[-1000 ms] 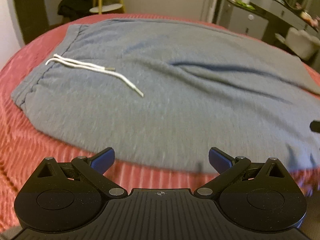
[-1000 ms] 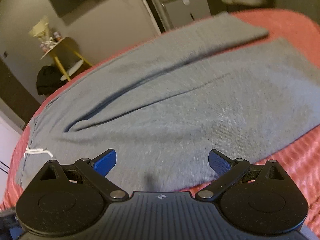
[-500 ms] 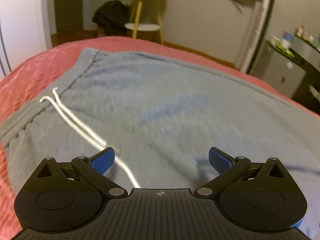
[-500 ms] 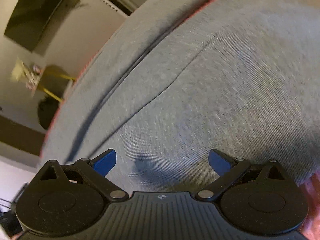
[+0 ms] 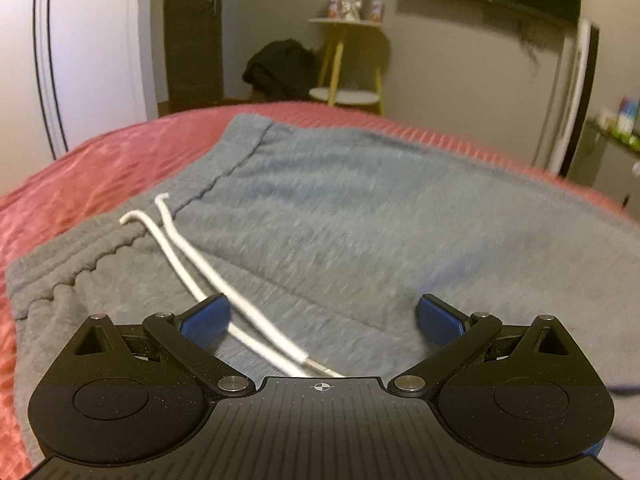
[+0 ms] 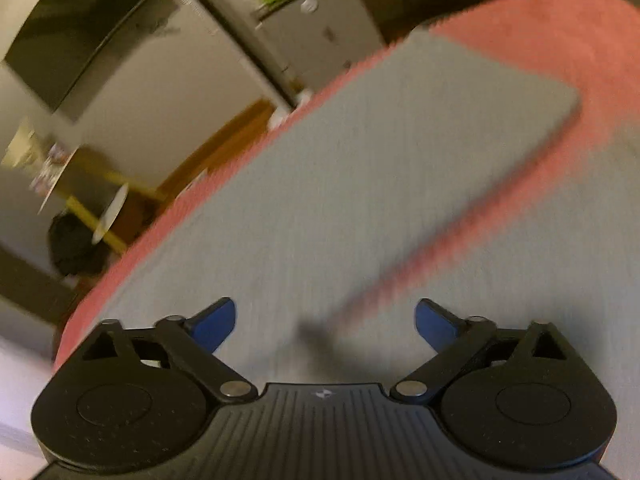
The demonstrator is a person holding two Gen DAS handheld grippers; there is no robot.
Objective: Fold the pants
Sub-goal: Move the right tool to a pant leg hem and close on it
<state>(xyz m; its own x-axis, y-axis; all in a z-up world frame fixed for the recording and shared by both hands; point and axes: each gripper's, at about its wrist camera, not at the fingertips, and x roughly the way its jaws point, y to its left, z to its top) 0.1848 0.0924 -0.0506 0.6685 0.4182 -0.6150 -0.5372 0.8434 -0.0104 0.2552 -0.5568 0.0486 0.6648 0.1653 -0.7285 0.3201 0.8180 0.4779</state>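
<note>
your left gripper (image 5: pixel 322 320) gapes wide and empty, the grey pants (image 5: pixel 360 220) spread beneath its jaws, white drawstring (image 5: pixel 208 276) running between them. your right gripper (image 6: pixel 324 322) is equally wide and empty above the pant legs (image 6: pixel 360 184).

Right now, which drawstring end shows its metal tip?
The right-hand strand of the white drawstring: its silver tip shows above the left gripper; the other end is hidden.
</note>
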